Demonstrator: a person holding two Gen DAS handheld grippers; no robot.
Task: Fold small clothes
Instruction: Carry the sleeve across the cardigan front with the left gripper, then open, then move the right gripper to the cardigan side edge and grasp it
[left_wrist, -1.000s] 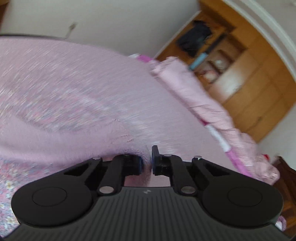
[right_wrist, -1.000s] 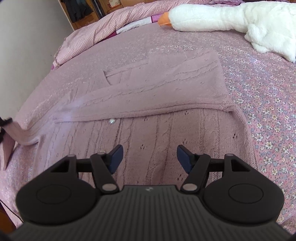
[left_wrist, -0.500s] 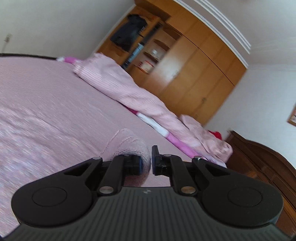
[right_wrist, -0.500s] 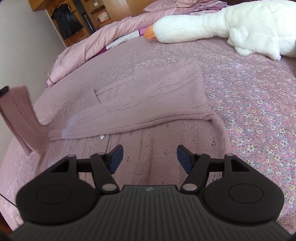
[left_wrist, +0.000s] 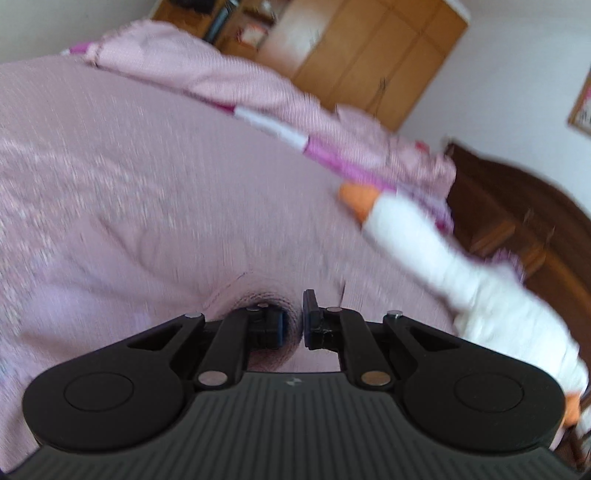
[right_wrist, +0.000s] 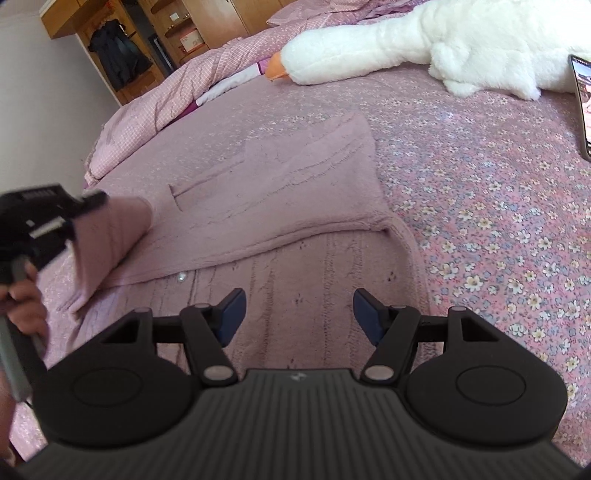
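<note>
The right gripper (right_wrist: 298, 309) is wide open and holds nothing. It hangs just above the near part of the pink cardigan (right_wrist: 295, 206), which lies flat on the flowery bed cover (right_wrist: 498, 206). The left gripper (left_wrist: 293, 325) is pinched tight on the sleeve (right_wrist: 107, 236), lifted up at the cardigan's left side.

The step looks like laying this sleeve across the body. To do it well, carry the sleeve low and across, keep it flat, and let go only once it lies smooth on the knit. The right gripper could press the body down so it does not slide.

Farther off lie a white goose toy (right_wrist: 424, 40) and a phone (right_wrist: 581, 103).
</note>
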